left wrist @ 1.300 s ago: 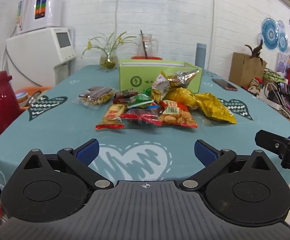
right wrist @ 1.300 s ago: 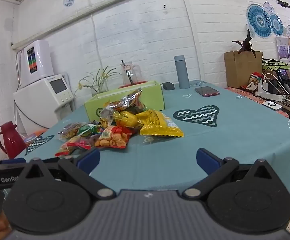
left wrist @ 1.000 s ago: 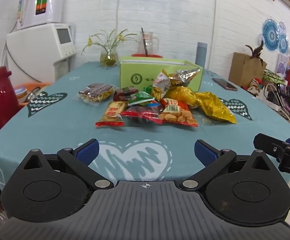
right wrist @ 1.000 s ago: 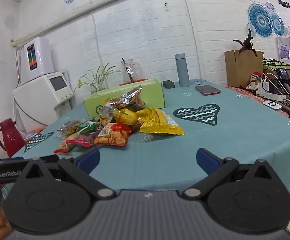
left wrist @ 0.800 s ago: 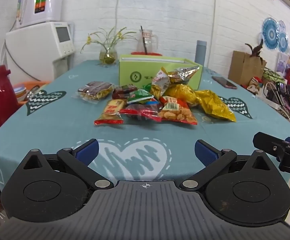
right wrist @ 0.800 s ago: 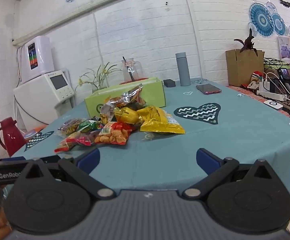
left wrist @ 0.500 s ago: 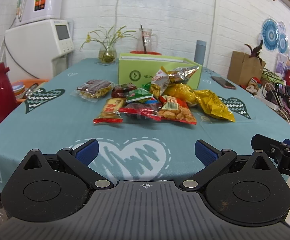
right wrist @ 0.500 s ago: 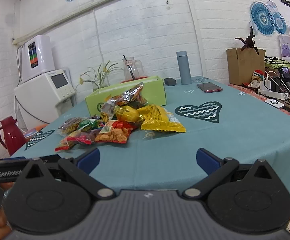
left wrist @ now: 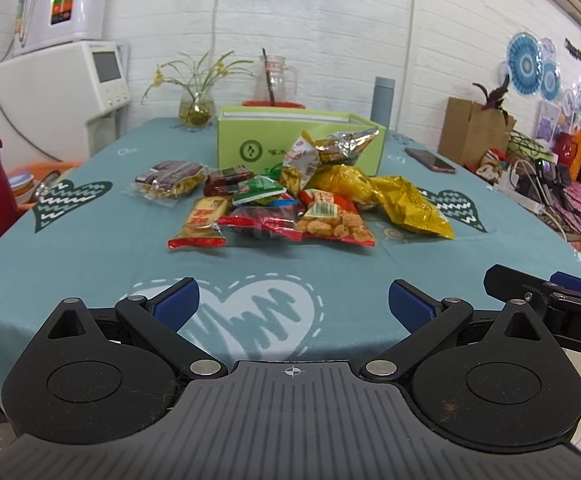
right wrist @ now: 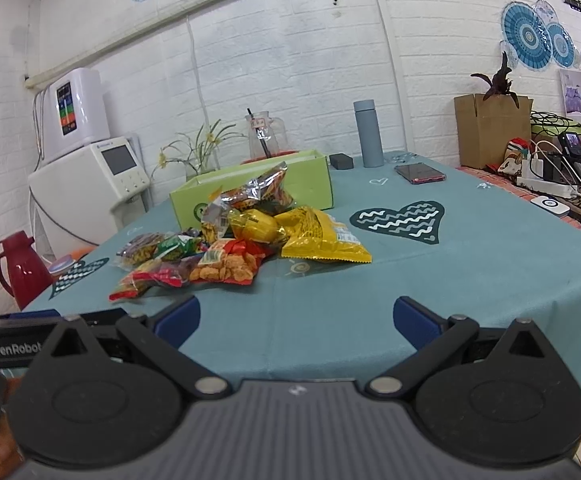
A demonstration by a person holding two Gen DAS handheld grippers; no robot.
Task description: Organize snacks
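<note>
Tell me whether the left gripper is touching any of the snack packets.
Apart. In the left wrist view the left gripper is open over the tablecloth, with bare cloth between its fingers and the snack packets.

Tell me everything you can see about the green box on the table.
The green box is a lime-green, open-topped carton, seemingly cardboard with a pale inner rim, bearing a round logo and small print on its front. It stands upright on the teal tablecloth, behind the snack pile. A silver foil packet lies against its front. Its contents cannot be seen. A glass jug stands behind it.
</note>
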